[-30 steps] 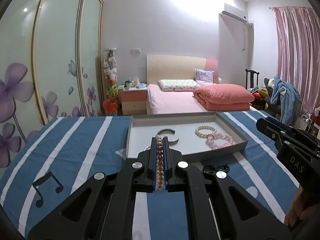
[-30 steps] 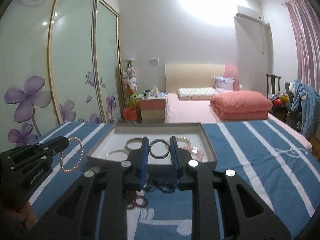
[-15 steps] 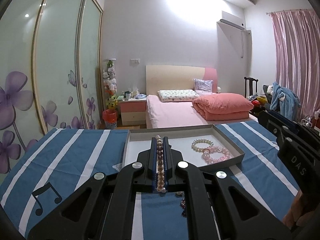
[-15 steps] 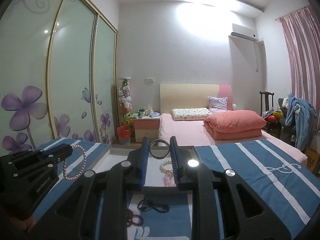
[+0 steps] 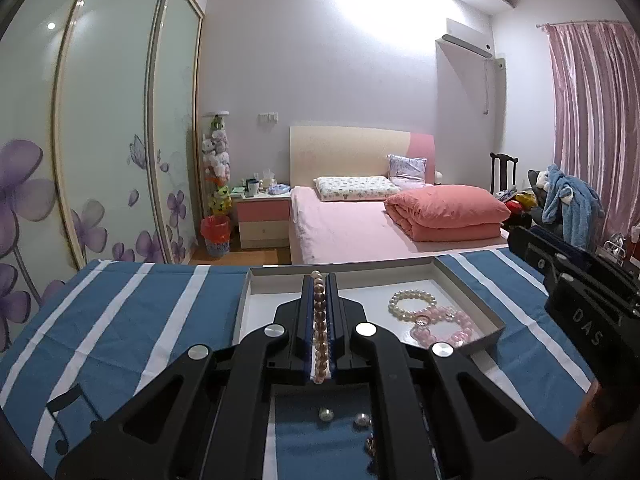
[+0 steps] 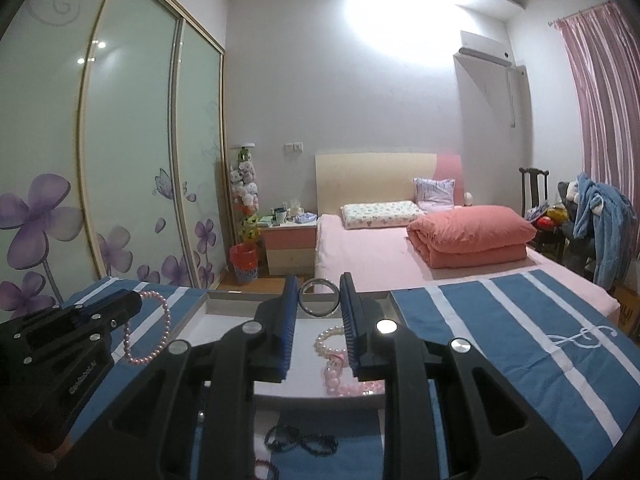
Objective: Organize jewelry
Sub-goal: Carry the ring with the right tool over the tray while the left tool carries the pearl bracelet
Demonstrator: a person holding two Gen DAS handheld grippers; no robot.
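L fingers (image 5: 319,280) pinch pearl strand (image 5: 319,328) over tray rim (image 5: 466,286), R fingers (image 6: 319,294) grip ring (image 6: 319,298)

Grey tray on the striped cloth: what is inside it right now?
In the grey tray, a white pearl bracelet and a pink bead bracelet lie touching at the right. The left tongs, shut on a pearl strand, cover the tray's middle.

bed (image 5: 352,224), wardrobe (image 5: 100,140), pink curtain (image 5: 592,120)

Pink bed (image 5: 360,228), floral sliding wardrobe (image 5: 100,152), pink curtain (image 5: 592,120).
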